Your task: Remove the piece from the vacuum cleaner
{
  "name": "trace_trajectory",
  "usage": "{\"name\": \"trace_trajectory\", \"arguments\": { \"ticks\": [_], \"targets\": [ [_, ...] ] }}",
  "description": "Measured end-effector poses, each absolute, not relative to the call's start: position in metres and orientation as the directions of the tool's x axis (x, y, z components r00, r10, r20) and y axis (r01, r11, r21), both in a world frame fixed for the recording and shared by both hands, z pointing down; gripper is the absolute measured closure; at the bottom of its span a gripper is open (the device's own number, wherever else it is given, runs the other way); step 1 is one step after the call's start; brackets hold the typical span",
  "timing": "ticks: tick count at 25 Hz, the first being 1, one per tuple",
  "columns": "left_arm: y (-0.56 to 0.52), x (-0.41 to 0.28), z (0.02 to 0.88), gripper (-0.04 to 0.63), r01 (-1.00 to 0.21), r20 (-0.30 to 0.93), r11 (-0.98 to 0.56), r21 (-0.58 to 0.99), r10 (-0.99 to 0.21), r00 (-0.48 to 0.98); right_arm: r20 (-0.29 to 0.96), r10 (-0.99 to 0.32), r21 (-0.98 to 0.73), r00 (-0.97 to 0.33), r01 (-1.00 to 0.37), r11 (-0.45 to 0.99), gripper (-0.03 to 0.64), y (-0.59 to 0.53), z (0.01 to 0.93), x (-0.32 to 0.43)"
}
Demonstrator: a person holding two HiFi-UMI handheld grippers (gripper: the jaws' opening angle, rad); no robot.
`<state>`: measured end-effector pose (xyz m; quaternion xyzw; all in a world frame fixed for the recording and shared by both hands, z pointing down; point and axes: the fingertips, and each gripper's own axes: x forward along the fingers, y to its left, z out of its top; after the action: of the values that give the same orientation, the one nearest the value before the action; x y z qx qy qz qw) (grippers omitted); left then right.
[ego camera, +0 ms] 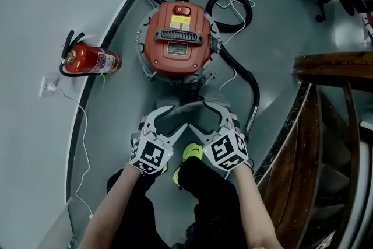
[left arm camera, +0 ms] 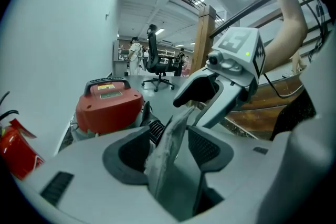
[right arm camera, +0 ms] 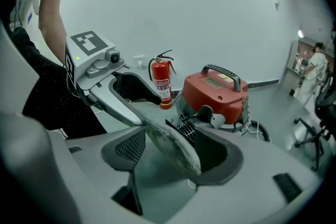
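I am holding my left gripper [left arm camera: 168,136] with its jaws standing wide. The grey, dusty piece [left arm camera: 165,162] is standing edge-on between the pads, leaning rather than squeezed, with a dark gap showing on at least one side. My right gripper [right arm camera: 172,152] is doing the same from the other side: its jaws are spread, and the piece is lying slantwise across the gap without either pad pressing on it. I am keeping the two grippers nose to nose because the piece is flat and looks limp. One gripper straddling each end is keeping it from folding or spilling dust. The piece is hanging low between the grippers, just above my shoe [ego camera: 192,151] and near the vacuum cleaner [ego camera: 178,38] but apart from it, so I judge it is already off the machine. With both sets of jaws this loose, I am probably giving it up to the floor [ego camera: 280,26], not carrying it anywhere. The red vacuum cleaner is sitting upright beyond the grippers, its black hose [ego camera: 252,90] curling round its right side. A fire extinguisher [ego camera: 87,59] is lying against the curved wall [ego camera: 46,9] to its left, well clear of where I am working.
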<state>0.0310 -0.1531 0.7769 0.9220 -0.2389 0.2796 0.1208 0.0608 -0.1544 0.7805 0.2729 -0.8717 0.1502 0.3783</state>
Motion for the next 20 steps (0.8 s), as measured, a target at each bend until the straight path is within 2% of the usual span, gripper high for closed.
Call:
{"name": "trace_trajectory", "arguments": {
  "ticks": [13, 20],
  "targets": [
    [-0.160, 0.028, 0.816, 0.354, -0.471, 0.614, -0.881, 0.043, -0.348, 0.708, 0.810, -0.329, 0.009, -0.485, -0.551, 0.834, 0.310, -0.165, 0.825, 0.076],
    [-0.164, 0.033, 0.830, 0.354, -0.441, 0.626, -0.897, 0.022, -0.331, 0.706, 0.822, -0.289, -0.006, -0.491, -0.514, 0.858, 0.310, -0.170, 0.838, 0.073]
  ]
}}
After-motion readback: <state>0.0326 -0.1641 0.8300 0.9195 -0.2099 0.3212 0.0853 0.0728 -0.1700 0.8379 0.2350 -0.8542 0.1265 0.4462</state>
